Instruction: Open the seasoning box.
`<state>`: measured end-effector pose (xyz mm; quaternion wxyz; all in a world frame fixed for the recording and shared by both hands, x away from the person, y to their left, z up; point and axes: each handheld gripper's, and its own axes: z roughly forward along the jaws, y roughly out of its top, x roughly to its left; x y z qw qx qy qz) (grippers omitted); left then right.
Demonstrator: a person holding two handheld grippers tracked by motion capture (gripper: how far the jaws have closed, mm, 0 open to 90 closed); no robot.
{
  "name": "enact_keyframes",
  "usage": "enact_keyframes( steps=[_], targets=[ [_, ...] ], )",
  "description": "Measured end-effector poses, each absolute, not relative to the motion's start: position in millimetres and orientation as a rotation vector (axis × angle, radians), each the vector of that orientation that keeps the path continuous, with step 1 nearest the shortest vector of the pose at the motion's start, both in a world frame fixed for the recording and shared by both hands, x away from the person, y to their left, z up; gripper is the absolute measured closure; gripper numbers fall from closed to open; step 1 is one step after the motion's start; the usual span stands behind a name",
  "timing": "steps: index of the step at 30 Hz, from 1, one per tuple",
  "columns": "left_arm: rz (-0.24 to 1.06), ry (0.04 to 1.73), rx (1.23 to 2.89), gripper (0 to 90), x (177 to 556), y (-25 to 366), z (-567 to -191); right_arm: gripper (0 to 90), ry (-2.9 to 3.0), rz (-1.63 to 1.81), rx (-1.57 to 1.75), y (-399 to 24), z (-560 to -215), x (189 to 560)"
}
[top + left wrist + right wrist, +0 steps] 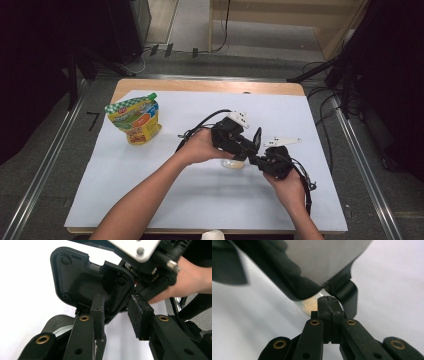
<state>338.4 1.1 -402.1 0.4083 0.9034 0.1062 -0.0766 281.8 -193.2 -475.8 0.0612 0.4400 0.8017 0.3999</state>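
Toward the worktop's far left corner a green-capped food pouch stands upright, well apart from the hands. Near the middle, the left gripper leans over a small pale, roundish object that rests on the white sheet; in the left gripper view its jaws stand apart with nothing between the pads, and the other tool's black housing sits just beyond them. Just to the right, the right gripper meets it from the near right side; in the right gripper view its jaws are pressed together, their tip at the rim of the pale object, though I cannot tell whether anything thin is pinched between them. The work seems to be a two-handed grasp on that object. To do it well, the left jaws should probably drop squarely around the body before squeezing, while the right tip stays steady so the piece does not skid across the sheet
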Motion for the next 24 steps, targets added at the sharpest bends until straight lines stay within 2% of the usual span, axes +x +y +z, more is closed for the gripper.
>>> enact_keyframes(
  steps=[16,20,24],
  targets=[
    [-0.150,0.509,2.225,50.5,325,73,-411,90.0,2.358,1.207,1.361,-215,-475,295],
    [-0.077,0.547,2.188,58.0,315,93,-416,90.0,2.350,1.198,1.356,-213,-478,299],
    [-0.039,0.568,2.194,60.2,312,110,-415,90.0,2.370,1.183,1.336,-210,-478,298]
  ],
)
